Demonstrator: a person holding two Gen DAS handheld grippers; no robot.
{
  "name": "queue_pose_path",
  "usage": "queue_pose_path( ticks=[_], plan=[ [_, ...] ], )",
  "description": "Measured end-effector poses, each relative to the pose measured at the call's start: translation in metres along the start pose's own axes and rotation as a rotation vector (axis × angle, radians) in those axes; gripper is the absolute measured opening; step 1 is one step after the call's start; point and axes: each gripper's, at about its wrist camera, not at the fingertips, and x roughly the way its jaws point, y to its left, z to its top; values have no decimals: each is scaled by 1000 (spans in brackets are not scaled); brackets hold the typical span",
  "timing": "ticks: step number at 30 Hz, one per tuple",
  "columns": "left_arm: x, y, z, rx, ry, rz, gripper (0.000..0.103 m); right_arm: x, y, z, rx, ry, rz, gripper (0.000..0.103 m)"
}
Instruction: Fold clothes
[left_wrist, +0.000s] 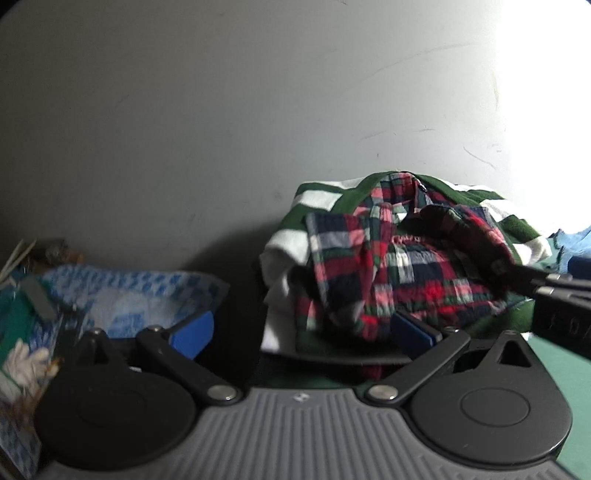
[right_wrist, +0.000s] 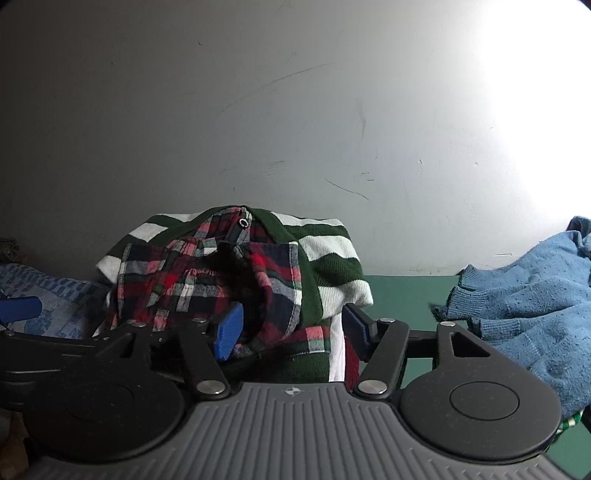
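**Both grippers standing apart before the clothes pile**

The plaid shirt (left_wrist: 399, 266) is lying crumpled on top of a green-and-white striped garment (left_wrist: 317, 199), the two forming a pile on the green table (left_wrist: 565, 373) against the grey wall (left_wrist: 221, 110) at the table's back edge. The left gripper (left_wrist: 301, 328) is standing with its jaws wide apart; nothing is sitting between the blue pads (left_wrist: 194, 332), and the near hem of the plaid shirt is lying just beside the right-hand pad. The right gripper (right_wrist: 291, 326) is also standing with its jaws apart, the front fold of the plaid shirt and the striped garment showing between the pads without being pressed. A blue knitted sweater (right_wrist: 528, 295) is lying heaped toward the table's right edge, well apart from the pile. A blue-and-white patterned bag (left_wrist: 122, 291) is sitting off the table's left edge.
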Motion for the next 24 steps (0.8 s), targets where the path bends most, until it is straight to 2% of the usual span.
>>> queue_pose_path(
  ticks=[5, 10, 16, 21, 24],
  plan=[
    [-23, 5, -15, -11, -3, 24, 103, -19, 10, -16, -8, 11, 2, 69],
    [-47, 10, -30, -15, -4, 34, 103, -46, 13, -34, 21, 12, -18, 77],
    [-64, 14, -53, -34, 32, 32, 103, -75, 22, -57, -16, 24, -46, 81],
    [-76, 15, -76, -47, 67, 29, 103, -96, 14, -76, 66, 46, 6, 90],
    [-85, 12, -89, -23, 68, 29, 103, -105, 14, -87, 69, 61, -24, 91]
  ],
)
